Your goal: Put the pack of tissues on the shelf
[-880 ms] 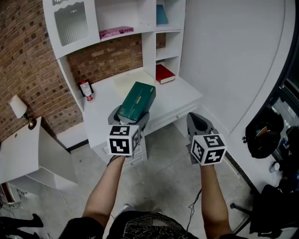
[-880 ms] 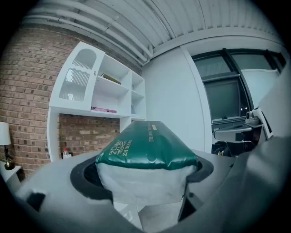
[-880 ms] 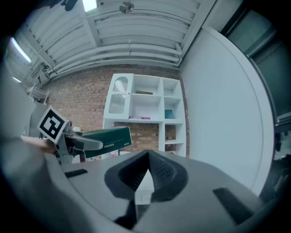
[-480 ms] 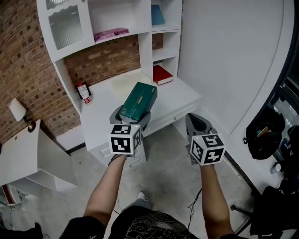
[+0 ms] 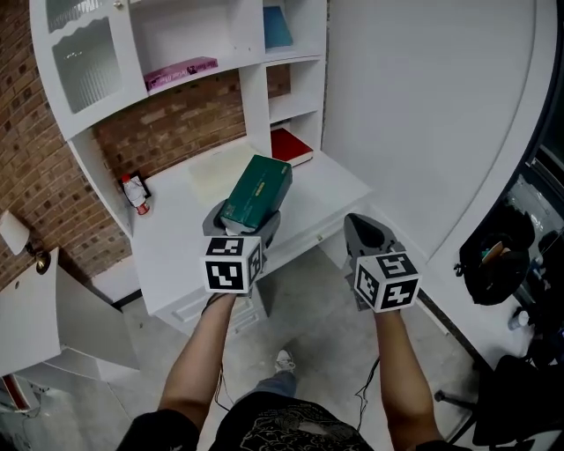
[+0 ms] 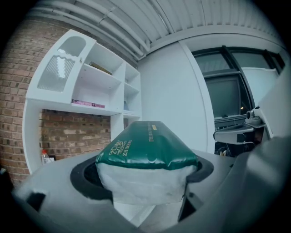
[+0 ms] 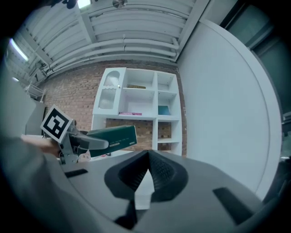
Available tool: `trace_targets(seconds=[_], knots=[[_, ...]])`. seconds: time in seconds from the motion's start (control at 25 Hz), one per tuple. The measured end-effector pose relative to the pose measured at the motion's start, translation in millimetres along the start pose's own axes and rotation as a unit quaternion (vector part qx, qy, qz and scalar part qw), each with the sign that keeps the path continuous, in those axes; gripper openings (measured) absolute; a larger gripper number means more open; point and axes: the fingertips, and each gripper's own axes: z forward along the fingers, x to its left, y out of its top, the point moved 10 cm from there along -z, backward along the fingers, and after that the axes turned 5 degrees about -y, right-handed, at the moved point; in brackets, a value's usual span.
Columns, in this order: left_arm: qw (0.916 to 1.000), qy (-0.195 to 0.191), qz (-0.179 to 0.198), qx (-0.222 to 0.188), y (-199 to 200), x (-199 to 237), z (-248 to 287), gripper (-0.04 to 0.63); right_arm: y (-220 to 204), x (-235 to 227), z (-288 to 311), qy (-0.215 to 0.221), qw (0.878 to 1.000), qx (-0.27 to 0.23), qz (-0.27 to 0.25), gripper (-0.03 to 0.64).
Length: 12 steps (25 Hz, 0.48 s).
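Note:
The pack of tissues, dark green on top with white sides, is tilted up and pinched at its near end between the jaws of my left gripper. It hangs over the white desk top below the white shelf unit. In the left gripper view the pack fills the gap between the wide-set jaws. My right gripper floats to the right of it, jaws together and empty. From the right gripper view the pack shows at the left, in front of the shelves.
A pink box lies on the middle shelf, a blue book stands in an upper cubby and a red book lies in the lower right cubby. A red-capped bottle stands at the desk's back left. A white wall runs along the right.
The shelf and desk have slid leftward and a little nearer in the head view. Both grippers keep their places in it, the pack still in the left one.

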Motion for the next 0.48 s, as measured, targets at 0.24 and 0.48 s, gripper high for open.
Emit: trace_targets(seconds=[0.24, 0.48], knots=[[0.9998, -0.019, 0.003, 0.005, 7.0, 37.2, 74.1, 0.459, 11.1, -22.0, 78.6, -0.009, 1.000, 0.008, -0.007, 0.005], [0.9993, -0.037, -0.002, 0.006, 18.7, 75.1, 137.9, 0.459, 26.3, -36.9, 148.0, -0.018, 1.000, 0.010, -0.011, 0.004]])
